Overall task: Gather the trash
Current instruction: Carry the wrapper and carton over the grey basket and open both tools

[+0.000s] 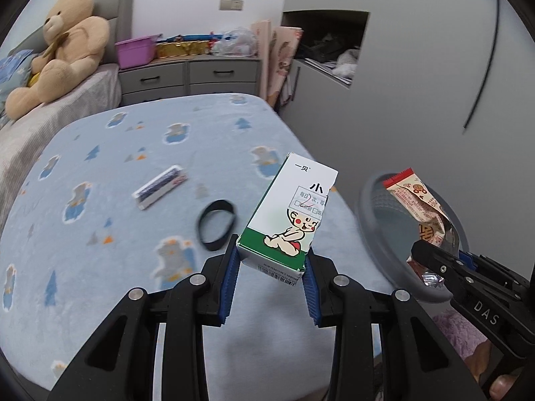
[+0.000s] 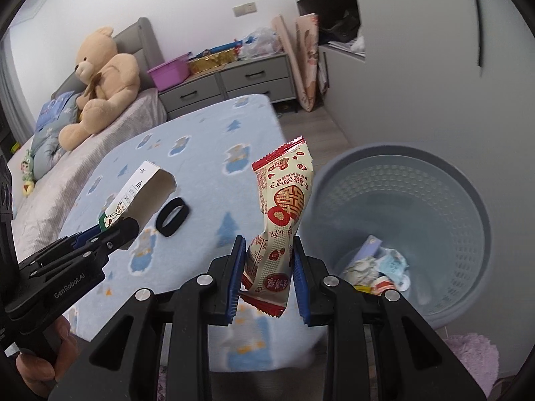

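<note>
Medicine box (image 1: 290,214): white and green, cartoon child, top end torn open, tilted, held above the bed's near edge. Snack wrapper (image 2: 284,220): cream with red print, crumpled, upright. Trash bin (image 2: 468,234): grey-blue, right, trash at bottom.

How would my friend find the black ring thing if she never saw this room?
Start at the big bed with the blue bear blanket. Near its foot end, beside the grey bin, a black band lies flat on the blanket. It is the only all-black loop there; the small box lying nearby is a white and dark rectangle.
</note>
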A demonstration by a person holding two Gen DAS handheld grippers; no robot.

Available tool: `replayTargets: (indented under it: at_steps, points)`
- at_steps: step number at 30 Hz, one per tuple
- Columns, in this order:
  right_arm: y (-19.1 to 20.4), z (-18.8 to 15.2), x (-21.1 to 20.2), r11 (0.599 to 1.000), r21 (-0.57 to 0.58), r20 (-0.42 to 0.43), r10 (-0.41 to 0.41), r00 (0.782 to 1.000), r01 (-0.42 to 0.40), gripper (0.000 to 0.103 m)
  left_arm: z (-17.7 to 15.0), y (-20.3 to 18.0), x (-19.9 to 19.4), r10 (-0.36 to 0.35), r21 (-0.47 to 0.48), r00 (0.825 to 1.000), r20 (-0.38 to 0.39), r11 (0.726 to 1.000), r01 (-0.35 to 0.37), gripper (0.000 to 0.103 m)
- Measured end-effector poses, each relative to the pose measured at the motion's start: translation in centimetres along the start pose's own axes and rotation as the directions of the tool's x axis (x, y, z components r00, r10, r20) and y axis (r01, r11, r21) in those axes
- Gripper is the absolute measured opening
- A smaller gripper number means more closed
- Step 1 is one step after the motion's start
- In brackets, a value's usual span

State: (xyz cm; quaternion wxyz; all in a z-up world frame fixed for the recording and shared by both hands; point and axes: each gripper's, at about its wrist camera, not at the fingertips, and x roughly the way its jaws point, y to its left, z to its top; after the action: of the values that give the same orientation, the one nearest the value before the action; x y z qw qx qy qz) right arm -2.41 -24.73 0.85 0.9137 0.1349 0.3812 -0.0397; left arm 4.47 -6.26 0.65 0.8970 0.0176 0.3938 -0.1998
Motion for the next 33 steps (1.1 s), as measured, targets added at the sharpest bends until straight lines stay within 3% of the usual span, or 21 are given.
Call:
replayTargets:
  at_steps: [10, 17, 33]
  points:
    - [-9.0, -0.2, -2.2, 0.989, 0.110, 0.008, -0.100, 0.995, 0.098, 0.027, 0.7, -9.1, 2.8, -0.089, 0.132, 0.994, -0.056, 0.987, 0.095, 0.034]
    - [-13.6, -0.6, -2.3, 0.975, 0.160, -0.017, -0.153, 0.988, 0.154, 0.027, 0.9, -13.2, 5.1, -0.119, 0.183, 0.987, -0.106, 0.974, 0.137, 0.034]
    - [-16.4, 0.1, 1.1, 0.977, 0.152, -0.086, -0.138, 0.987, 0.150, 0.030, 2.0, -17.2, 10.1, -0.111, 0.222, 0.978, -0.178, 0.964, 0.150, 0.034]
